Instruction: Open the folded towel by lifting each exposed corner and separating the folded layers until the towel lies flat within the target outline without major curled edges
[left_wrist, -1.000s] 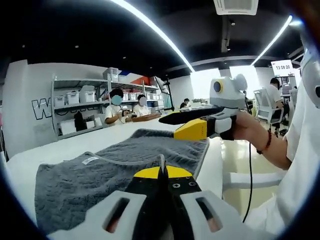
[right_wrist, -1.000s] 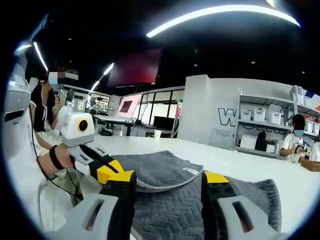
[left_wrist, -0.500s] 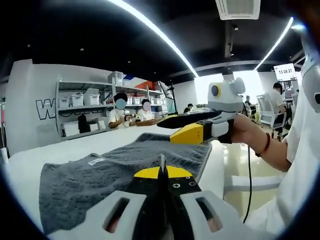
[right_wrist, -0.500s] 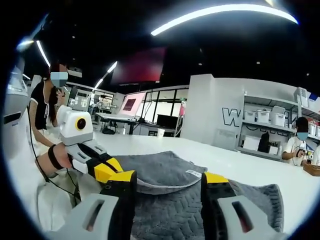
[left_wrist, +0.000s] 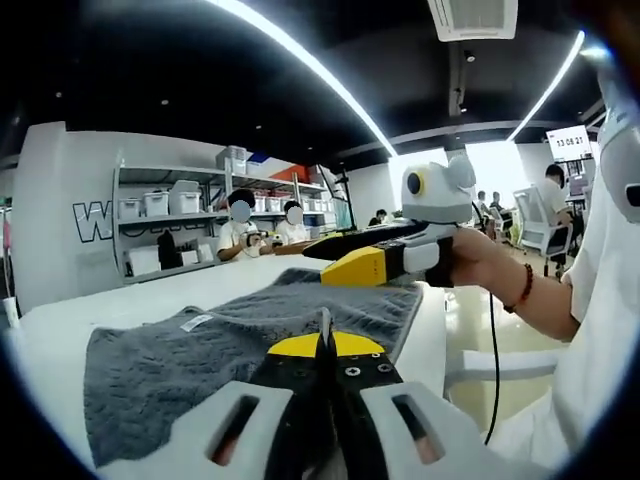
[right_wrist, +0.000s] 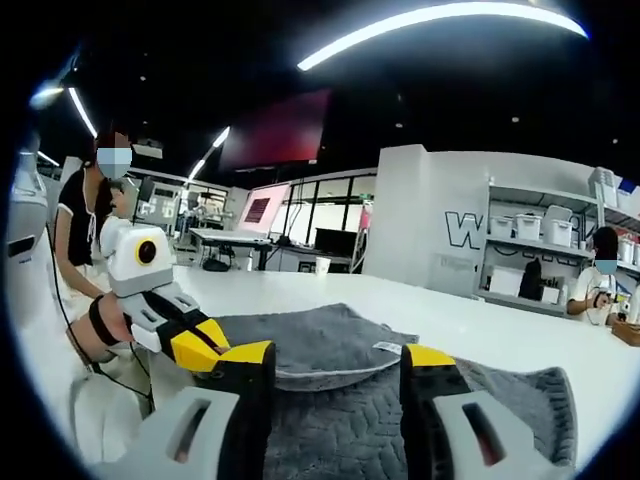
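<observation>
i'm mid-unfold: the grey towel (right_wrist: 340, 345) lies on the white table (right_wrist: 480, 335), upper layer raised at 10 o'clock. my left gripper (left_wrist: 322, 345) is closed, pinching nothing i can see; my right gripper (right_wrist: 335, 375) is spread, empty. next i need a corner grip.

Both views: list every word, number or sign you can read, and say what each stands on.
"W": big outlined letter on the white wall beside the shelves; the letters after it are cut off by the shelving.
"13 08 21", roughly: digits on the hanging white sign; the last ones are blurred.
Label on the grey towel: too small to read.
Dark red screen: no legible text.
</observation>
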